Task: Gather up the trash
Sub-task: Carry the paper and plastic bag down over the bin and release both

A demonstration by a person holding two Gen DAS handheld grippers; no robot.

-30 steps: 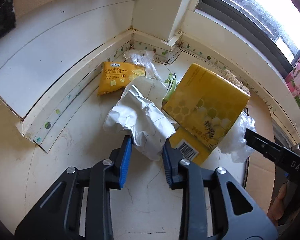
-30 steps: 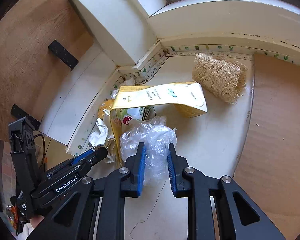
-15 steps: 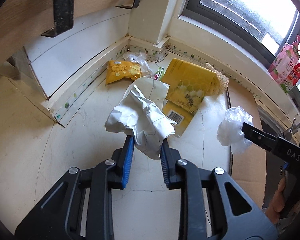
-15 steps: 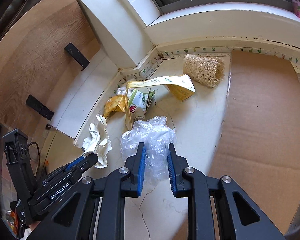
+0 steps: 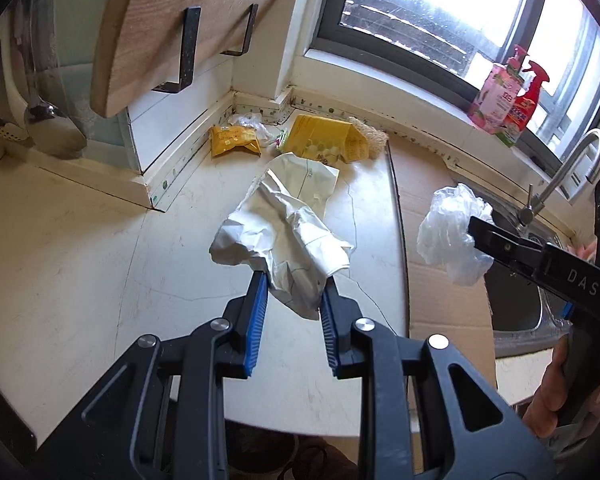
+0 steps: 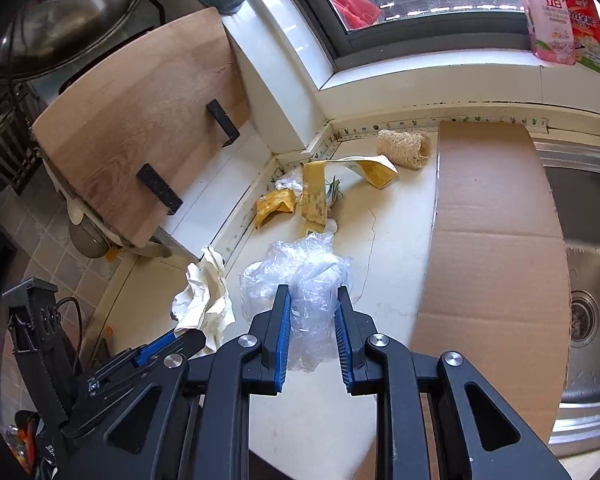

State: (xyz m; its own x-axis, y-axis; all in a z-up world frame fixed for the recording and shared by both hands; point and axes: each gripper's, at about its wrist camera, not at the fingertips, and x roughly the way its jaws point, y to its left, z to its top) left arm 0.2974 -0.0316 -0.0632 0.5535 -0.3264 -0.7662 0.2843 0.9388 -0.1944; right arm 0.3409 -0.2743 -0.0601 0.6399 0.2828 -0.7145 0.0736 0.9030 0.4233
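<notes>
My left gripper (image 5: 293,280) is shut on a crumpled white paper (image 5: 284,236), held up above the pale counter (image 5: 80,264). My right gripper (image 6: 311,294) is shut on a crumpled clear plastic bag (image 6: 300,276), also lifted off the counter. In the left wrist view the plastic bag (image 5: 452,232) hangs at the right gripper's tip. The white paper (image 6: 204,300) shows at the left gripper's tip in the right wrist view. In the far corner lie a yellow snack packet (image 5: 234,142), a yellow honeycomb carton (image 5: 326,140), clear film and a green wrapper.
A flat cardboard sheet (image 6: 492,216) covers the counter beside a steel sink (image 6: 588,308) with a tap (image 5: 564,172). A loofah (image 6: 404,148) lies by the wall. A wooden board (image 6: 140,132) leans on brackets at the left. Spray bottles (image 5: 508,92) stand on the window sill.
Both grippers have pulled back and risen from the corner, carrying the white paper and the plastic bag. The trash pile now lies farther off, and sink, tap and window have come into view.
</notes>
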